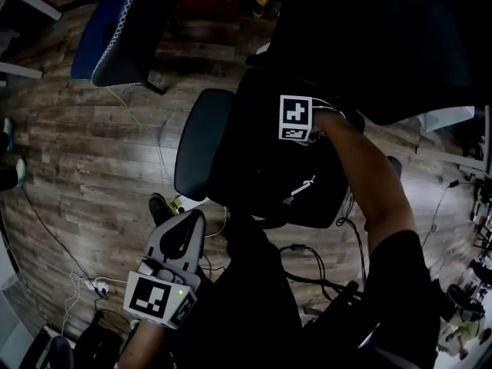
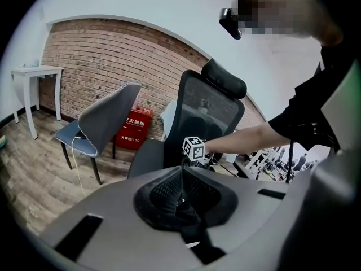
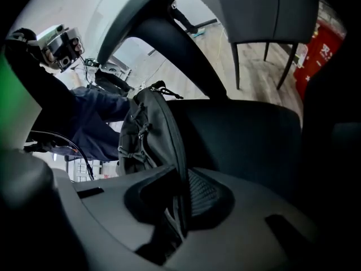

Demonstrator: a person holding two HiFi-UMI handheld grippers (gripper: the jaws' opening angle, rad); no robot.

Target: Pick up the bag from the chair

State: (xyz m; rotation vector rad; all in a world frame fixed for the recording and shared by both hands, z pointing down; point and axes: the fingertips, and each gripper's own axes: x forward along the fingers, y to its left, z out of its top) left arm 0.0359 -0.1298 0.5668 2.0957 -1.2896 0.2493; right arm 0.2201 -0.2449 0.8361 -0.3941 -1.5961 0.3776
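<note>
A black backpack (image 1: 304, 179) rests on the seat of a black office chair (image 1: 201, 141). In the right gripper view the bag (image 3: 148, 131) stands upright against the dark seat, and one of its straps (image 3: 179, 168) runs down between the jaws. My right gripper (image 3: 181, 201) is shut on that strap. In the head view its marker cube (image 1: 294, 118) sits on top of the bag. My left gripper (image 1: 187, 229) is low at the left, apart from the chair, shut with nothing in it (image 2: 180, 191). The mesh chair back (image 2: 211, 114) stands ahead of it.
A grey-blue side chair (image 1: 115, 29) stands on the wooden floor beyond the office chair. A red box (image 2: 134, 130) leans against the brick wall, and a white table (image 2: 36, 72) is at the far left. Cables and a power strip (image 1: 94, 285) lie on the floor near my left side.
</note>
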